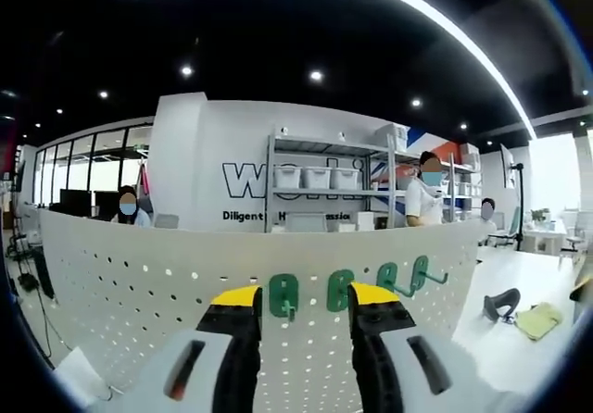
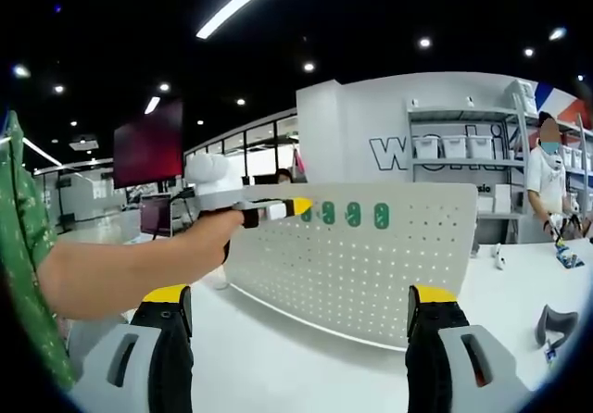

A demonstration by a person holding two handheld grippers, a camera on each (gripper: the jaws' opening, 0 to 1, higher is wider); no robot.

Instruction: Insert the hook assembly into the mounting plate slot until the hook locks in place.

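The left gripper (image 1: 304, 302), jaws apart and empty, faces the green plastic hooks (image 1: 283, 295) on the white perforated mounting plate (image 1: 139, 274) dead ahead.

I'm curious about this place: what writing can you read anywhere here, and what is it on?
"wo", large dark letters, rest hidden: white back wall, behind the metal shelving unit.
"Diligent", small dark print; the following words are cut off: same wall.
White perforated pegboard, green plastic hooks: no writing.

Both grippers hold nothing, the left gripper (image 1: 306, 304) with its yellow-tipped jaws a moderate way apart, the right gripper (image 2: 301, 304) with its jaws spread wide, while the person's bare forearm (image 2: 120, 269) reaches forward, its hand (image 2: 215, 232) gripping the left gripper's handle.
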